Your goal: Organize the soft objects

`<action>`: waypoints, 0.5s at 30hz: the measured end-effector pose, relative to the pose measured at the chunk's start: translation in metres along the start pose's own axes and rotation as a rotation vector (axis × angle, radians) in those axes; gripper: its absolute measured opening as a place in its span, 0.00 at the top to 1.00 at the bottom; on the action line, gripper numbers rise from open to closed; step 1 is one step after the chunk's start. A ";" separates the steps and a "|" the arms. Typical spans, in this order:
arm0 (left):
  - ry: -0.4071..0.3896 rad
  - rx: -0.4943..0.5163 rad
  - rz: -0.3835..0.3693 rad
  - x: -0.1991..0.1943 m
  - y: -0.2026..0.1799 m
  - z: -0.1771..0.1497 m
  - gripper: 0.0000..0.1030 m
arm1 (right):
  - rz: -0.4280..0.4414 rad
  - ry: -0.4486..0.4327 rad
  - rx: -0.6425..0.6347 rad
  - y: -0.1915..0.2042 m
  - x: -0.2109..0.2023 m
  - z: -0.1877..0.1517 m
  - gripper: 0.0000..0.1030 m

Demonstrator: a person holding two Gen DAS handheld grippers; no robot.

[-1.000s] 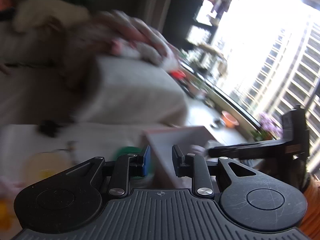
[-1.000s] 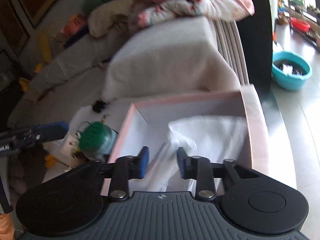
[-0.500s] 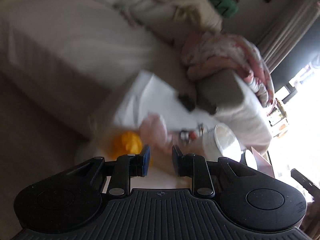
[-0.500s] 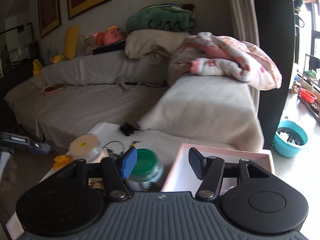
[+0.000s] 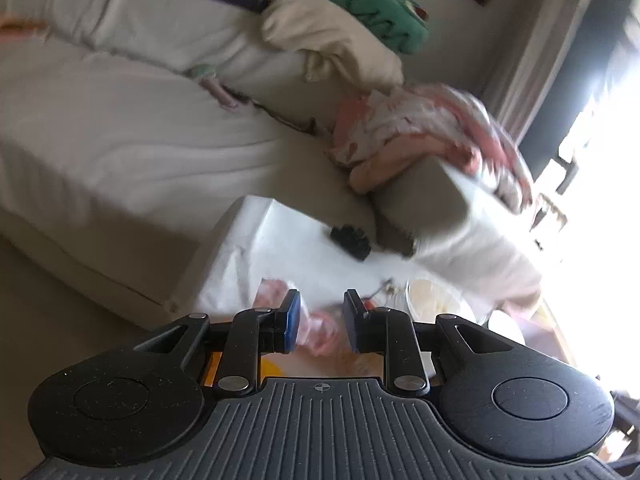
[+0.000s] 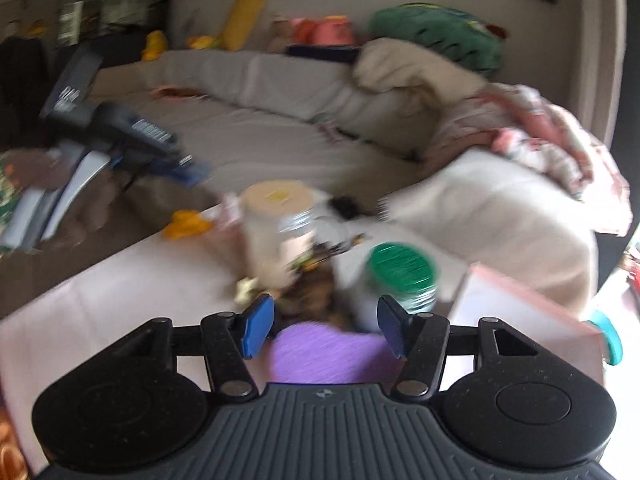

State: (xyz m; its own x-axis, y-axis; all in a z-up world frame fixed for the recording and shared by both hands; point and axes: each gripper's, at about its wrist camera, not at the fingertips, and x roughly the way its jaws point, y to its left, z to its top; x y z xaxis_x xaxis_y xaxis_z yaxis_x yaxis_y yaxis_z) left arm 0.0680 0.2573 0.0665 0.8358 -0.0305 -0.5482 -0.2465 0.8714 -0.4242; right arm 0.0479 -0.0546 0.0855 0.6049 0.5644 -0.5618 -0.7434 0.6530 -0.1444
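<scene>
In the left wrist view my left gripper (image 5: 321, 321) hangs over a white-clothed table (image 5: 280, 248), its jaws a narrow gap apart and pressing on nothing. A crumpled pink soft thing (image 5: 320, 332) lies on the table just beyond the gap. A yellow soft thing (image 5: 269, 368) peeks out under the fingers. The right wrist view is blurred. My right gripper (image 6: 325, 329) stands wide open low over a purple soft thing (image 6: 328, 354), not touching it. A pink box (image 6: 520, 312) lies at the right.
A green-lidded jar (image 6: 400, 272) and a beige-lidded jar (image 6: 276, 208) stand just past the purple thing. A yellow toy (image 6: 188, 224) lies at the table's far left. A small black item (image 5: 352, 240) sits by the sofa (image 5: 120, 140). A floral blanket (image 5: 420, 136) drapes the armrest.
The left gripper swung from the window side to the sofa and table, over the pink thing. The right gripper opened wider and moved left from the pink box to above the purple thing.
</scene>
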 end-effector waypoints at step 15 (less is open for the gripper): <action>0.114 -0.318 0.126 0.041 0.040 -0.031 0.75 | 0.043 0.055 0.035 0.043 0.020 -0.059 0.41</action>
State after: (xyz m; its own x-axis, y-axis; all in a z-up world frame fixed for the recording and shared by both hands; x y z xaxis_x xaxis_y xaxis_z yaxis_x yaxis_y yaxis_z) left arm 0.0768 0.2759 0.0048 0.7332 -0.0027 -0.6800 -0.4994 0.6765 -0.5412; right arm 0.0112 -0.0449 0.0195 0.5557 0.5641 -0.6107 -0.7573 0.6466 -0.0918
